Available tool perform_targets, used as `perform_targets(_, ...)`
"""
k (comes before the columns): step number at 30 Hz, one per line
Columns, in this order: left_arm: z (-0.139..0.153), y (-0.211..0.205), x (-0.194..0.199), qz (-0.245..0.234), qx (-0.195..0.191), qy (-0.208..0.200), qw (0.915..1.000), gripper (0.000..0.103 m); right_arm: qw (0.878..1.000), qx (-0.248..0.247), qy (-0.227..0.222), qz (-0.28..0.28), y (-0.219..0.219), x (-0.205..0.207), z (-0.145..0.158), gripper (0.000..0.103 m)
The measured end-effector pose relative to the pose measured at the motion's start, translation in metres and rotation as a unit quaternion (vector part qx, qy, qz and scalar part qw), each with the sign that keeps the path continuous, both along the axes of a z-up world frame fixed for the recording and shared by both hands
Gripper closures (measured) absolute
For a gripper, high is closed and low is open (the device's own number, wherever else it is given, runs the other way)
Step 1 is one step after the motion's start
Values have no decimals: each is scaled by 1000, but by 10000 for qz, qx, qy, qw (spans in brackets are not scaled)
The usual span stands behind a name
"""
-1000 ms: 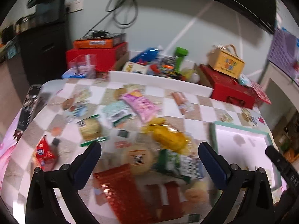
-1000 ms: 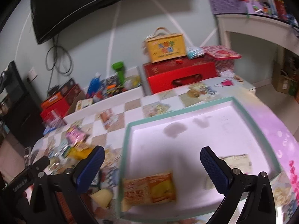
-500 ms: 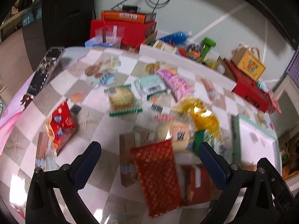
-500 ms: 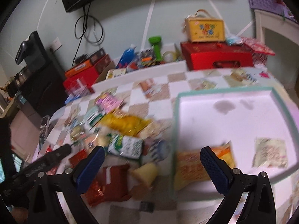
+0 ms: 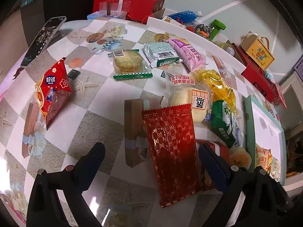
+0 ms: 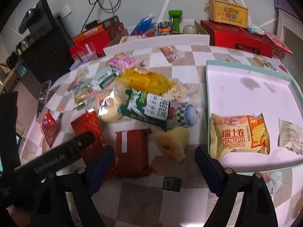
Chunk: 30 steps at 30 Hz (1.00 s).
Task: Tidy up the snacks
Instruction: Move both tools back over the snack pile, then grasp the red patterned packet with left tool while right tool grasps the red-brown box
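Several snack packets lie in a heap on the checkered table. My left gripper (image 5: 151, 158) is open just above a long red patterned packet (image 5: 170, 147). My right gripper (image 6: 154, 160) is open and empty over a red-brown packet (image 6: 130, 151) and a yellow jelly cup (image 6: 172, 143). A green-and-white packet (image 6: 145, 107), a yellow bag (image 6: 145, 81) and a wrapped bun (image 5: 191, 102) lie beyond. The white tray with a teal rim (image 6: 250, 87) at the right holds a Swiss roll packet (image 6: 240, 134) and a pale packet (image 6: 291, 136).
A red triangular packet (image 5: 53, 87) and a phone (image 5: 43, 39) lie at the table's left. Red gift boxes (image 6: 238, 37), a yellow box (image 6: 229, 12) and a carton of toys (image 6: 162, 28) stand behind the table. A small black square (image 6: 171, 183) lies near the front edge.
Both grippers have swung left and down from the tray toward the snack heap. The left gripper now hangs low over the red patterned packet. Both stayed open.
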<state>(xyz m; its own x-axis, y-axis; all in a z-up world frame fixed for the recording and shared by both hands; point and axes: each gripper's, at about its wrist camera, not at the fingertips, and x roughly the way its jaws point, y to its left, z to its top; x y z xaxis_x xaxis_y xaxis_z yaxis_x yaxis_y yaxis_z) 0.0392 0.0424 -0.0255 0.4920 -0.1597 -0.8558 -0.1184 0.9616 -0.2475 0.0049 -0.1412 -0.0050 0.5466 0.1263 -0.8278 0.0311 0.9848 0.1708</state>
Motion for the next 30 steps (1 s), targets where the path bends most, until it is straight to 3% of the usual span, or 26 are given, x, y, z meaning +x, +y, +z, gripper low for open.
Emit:
perform_targets(11,-13,-14,11,-208,-105,192,9995,4,9993,-180,229,255,14,7,-13,19)
perform_targets(21,-17,-26,12,-429,409,227,9980,4,9980,-328,282,466,29,9,-17,19)
perform_targets(30,-18,10,11,-204,658,322,9971,10,9972,-427,349,513,36,12,-22,26)
